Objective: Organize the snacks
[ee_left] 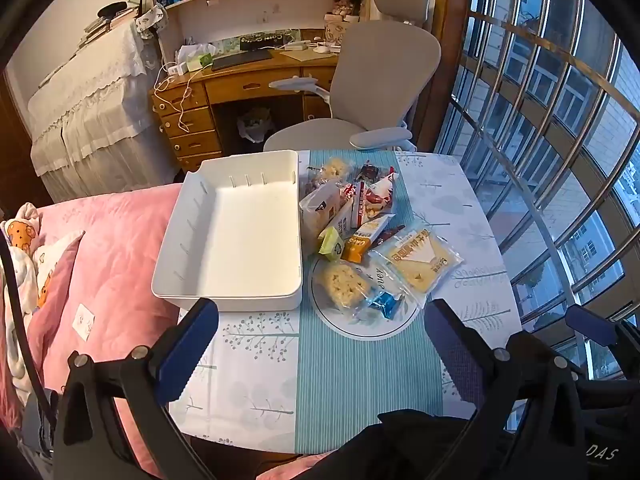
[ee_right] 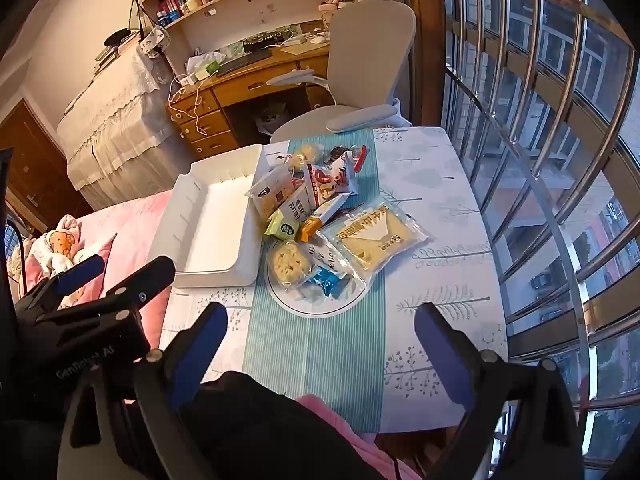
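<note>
An empty white bin (ee_left: 232, 232) (ee_right: 212, 224) sits on the table's left side, partly over the edge. To its right lies a pile of wrapped snacks (ee_left: 360, 216) (ee_right: 316, 200), partly on a white plate (ee_left: 360, 330) (ee_right: 316, 308). On the plate are a rice cracker pack (ee_left: 346, 286) (ee_right: 288, 264) and a blue candy (ee_left: 384, 304) (ee_right: 326, 282). A yellow cracker pack (ee_left: 416, 260) (ee_right: 372, 240) rests at the right. My left gripper (ee_left: 320, 340) (ee_right: 124, 270) is open above the near table, holding nothing. My right gripper (ee_right: 320, 344) hovers beside it, open and empty too.
The table wears a teal-striped runner (ee_left: 360, 380). A pink bed (ee_left: 108, 264) with pillows lies left of it. A grey office chair (ee_left: 372, 92) and a wooden desk (ee_left: 240, 84) stand behind. A barred window (ee_left: 560, 140) runs along the right.
</note>
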### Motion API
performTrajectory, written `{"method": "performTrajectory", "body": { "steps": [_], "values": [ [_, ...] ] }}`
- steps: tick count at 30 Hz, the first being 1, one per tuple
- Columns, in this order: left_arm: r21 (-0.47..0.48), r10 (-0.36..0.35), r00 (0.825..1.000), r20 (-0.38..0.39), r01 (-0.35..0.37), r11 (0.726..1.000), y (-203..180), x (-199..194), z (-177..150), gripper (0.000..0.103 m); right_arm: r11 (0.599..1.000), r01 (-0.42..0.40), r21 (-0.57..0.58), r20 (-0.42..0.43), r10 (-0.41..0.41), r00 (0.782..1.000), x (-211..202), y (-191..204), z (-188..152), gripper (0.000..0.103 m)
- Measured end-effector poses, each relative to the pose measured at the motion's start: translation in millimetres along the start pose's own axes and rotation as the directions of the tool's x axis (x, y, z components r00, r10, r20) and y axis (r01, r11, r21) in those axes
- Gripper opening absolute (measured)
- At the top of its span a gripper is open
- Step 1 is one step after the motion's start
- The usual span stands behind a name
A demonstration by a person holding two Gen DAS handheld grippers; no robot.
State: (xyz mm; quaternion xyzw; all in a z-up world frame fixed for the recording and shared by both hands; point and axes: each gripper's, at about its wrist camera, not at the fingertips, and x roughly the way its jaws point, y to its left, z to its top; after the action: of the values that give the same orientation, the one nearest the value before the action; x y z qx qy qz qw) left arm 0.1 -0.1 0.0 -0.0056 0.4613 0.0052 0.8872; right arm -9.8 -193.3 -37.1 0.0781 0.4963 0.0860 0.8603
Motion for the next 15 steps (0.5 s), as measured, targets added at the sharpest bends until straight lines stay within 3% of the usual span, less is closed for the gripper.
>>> {"method": "performTrajectory", "body": {
  "steps": [15],
  "values": [
    [-0.007,0.0,1.0,-0.008,0.0,1.0,0.4,6.6,-8.9,0.102,1.0,0.002,-0.002,-0.009,-0.002,1.0,0.4,-3.9,5.7,0.095]
  ]
}}
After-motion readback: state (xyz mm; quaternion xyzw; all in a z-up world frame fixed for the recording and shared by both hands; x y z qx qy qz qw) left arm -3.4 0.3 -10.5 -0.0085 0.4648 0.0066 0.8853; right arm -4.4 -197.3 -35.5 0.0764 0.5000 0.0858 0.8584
